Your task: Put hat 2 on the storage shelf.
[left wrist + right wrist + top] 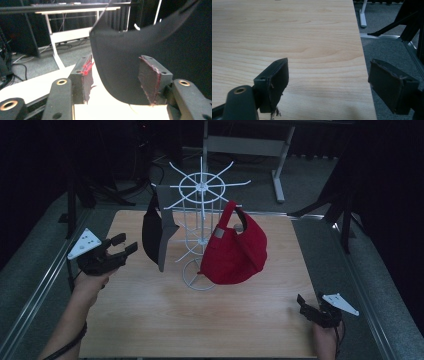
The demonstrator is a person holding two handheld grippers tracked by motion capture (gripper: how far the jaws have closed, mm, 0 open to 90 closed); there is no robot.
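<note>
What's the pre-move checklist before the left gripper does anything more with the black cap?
1. Left gripper jaws apart: ok, both pads stand clear in the left gripper view.
2. Black cap hanging on the white wire rack: ok, brim pointing down.
3. Brim lined up with the jaws: ok, it shows between the pads.
4. Pads touching the brim: cannot tell; in the high view the gripper looks short of the cap.
5. Red cap hanging on the rack: ok, on the far side from the left gripper.
6. Right gripper out of the way: ok, open, nothing between its jaws, at the table corner.
</note>
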